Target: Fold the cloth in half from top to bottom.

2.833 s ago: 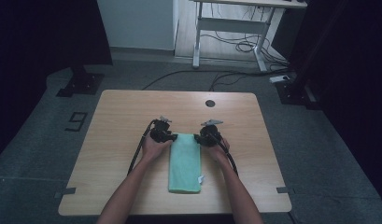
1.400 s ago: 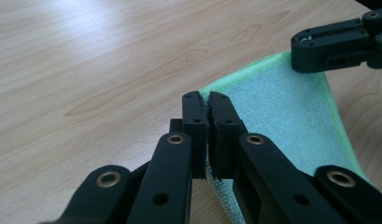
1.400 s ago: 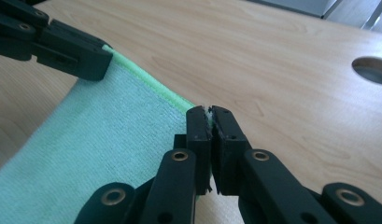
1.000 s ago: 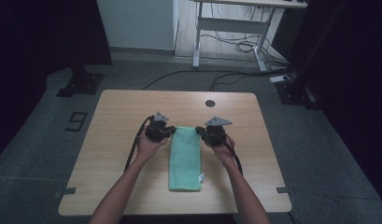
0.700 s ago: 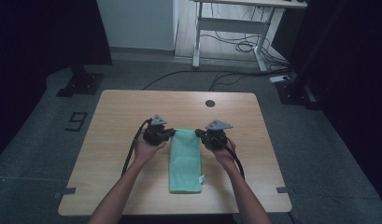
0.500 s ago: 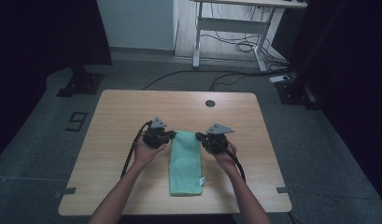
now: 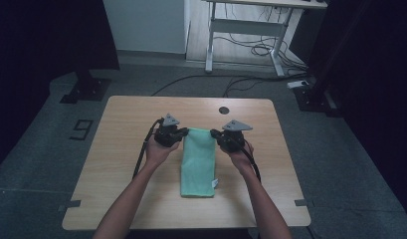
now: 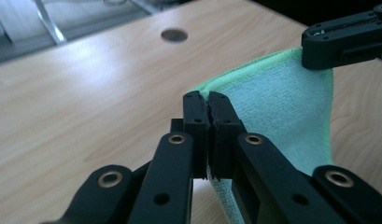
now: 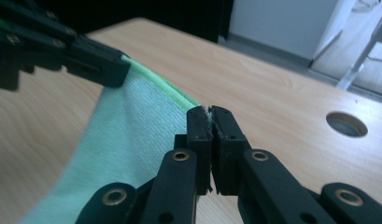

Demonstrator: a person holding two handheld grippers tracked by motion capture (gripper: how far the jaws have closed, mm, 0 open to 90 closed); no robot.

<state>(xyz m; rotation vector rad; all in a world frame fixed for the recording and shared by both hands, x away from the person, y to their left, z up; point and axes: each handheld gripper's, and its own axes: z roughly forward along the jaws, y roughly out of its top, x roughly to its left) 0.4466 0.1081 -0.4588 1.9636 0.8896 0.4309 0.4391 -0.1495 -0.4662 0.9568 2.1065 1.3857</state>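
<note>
High view: the left tool [image 7: 180, 133] and right tool [image 7: 217, 134] each pinch a far corner of the green cloth [image 7: 198, 162], which stretches between them and trails toward the person on the table [image 7: 126, 114]; a painted "9" [image 7: 80, 129] marks the floor left of the left tool
Left tool view: its jaws are clamped on the cloth's [image 8: 277, 107] corner
Right tool view: its jaws are clamped on the cloth's [image 9: 128, 135] other corner

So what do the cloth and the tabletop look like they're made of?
Cloth: soft mint-green terry or microfibre, judging by its fuzzy looped weave and stitched brighter green hem. Tabletop: pale wood-grain surface, smooth and matte, probably laminate over board; it has a round hole.

A "9" [image 7: 82, 129] on the floor (left of the table [image 7: 121, 107])
</note>
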